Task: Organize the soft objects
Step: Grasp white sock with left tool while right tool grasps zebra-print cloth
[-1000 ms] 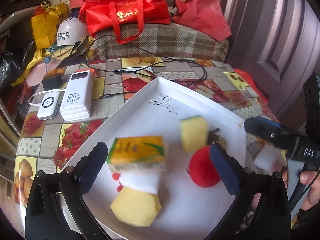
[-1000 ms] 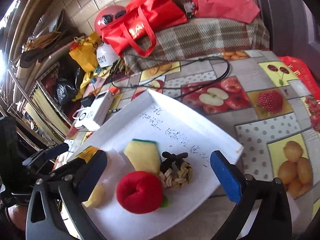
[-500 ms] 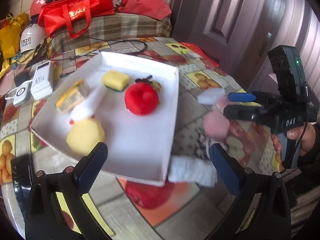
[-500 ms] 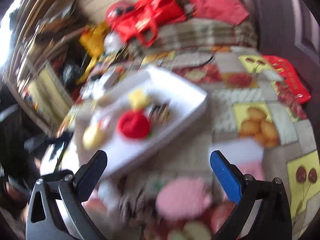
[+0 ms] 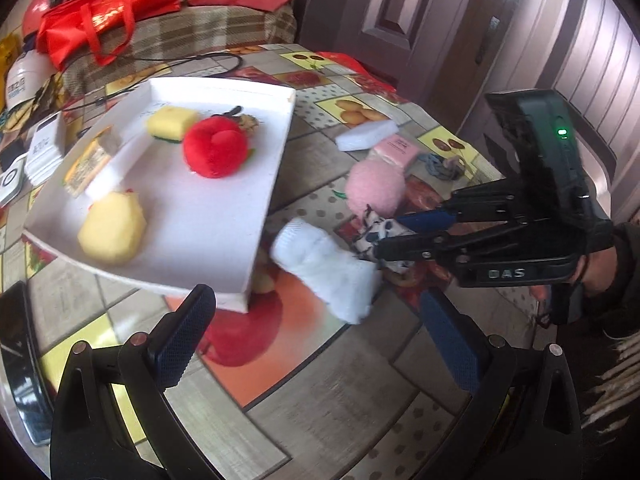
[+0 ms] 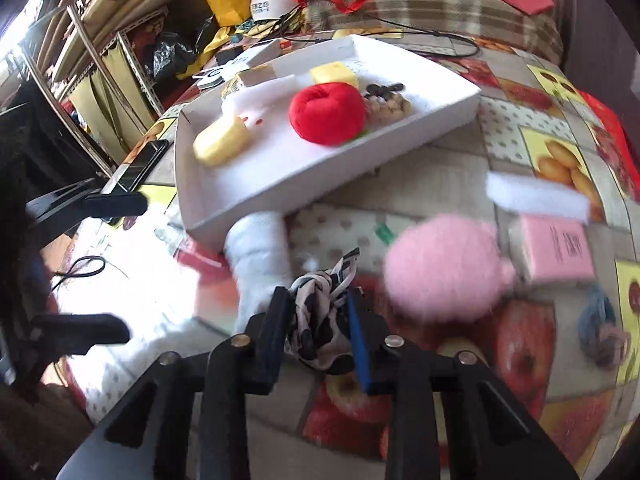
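Black-and-white cloth point(image 6: 320, 320), on the table beside the white tray point(image 6: 280, 184), is now clenched by the right gripper point(image 6: 318, 334), spread wide a second ago; left gripper point(image 5: 316, 336) remains spread, empty.

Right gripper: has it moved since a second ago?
Yes. The right gripper has swung off the white tray and down onto the black-and-white cloth on the table, closing on it.
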Available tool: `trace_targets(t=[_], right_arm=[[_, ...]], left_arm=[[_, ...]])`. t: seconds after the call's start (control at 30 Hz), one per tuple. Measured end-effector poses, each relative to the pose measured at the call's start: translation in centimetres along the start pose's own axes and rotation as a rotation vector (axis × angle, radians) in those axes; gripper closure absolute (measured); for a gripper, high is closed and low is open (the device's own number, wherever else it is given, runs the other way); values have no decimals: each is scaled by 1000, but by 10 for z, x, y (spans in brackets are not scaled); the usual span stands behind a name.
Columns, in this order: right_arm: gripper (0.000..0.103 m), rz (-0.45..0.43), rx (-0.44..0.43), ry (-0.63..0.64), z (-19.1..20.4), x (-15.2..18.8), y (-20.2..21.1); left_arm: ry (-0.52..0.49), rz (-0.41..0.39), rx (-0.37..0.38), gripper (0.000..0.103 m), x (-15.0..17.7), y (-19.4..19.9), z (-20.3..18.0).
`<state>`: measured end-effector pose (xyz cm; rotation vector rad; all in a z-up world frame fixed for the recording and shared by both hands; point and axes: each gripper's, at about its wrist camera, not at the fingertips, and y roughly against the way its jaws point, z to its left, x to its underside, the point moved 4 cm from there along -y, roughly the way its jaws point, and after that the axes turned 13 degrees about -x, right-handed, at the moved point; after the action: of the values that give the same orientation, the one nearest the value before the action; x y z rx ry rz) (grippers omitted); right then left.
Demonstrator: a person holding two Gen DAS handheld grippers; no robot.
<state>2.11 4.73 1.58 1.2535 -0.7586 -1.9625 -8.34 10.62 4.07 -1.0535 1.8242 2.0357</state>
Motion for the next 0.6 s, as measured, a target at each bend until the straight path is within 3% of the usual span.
trace_targets(t=[0.13,0.3,0.4,0.47,0.6], right_arm=[[76,-75,10,-69,-9,20,36],[76,-182,69,-179,-28,42,84],[75,-230,84,-240,-38,55,103],[75,-244,90,-269,-43,60,107],[75,-260,98,-313,-50,71,113]], left_arm=[[-53,6,25,0,-14,-14,-22],[-16,125,-43,1,-13,-41,-38],[47,187,-61,23,-5,-51,-39],[79,219,-47,31,-1,-56,-41],[107,234,-40,31,2,-59,-47]])
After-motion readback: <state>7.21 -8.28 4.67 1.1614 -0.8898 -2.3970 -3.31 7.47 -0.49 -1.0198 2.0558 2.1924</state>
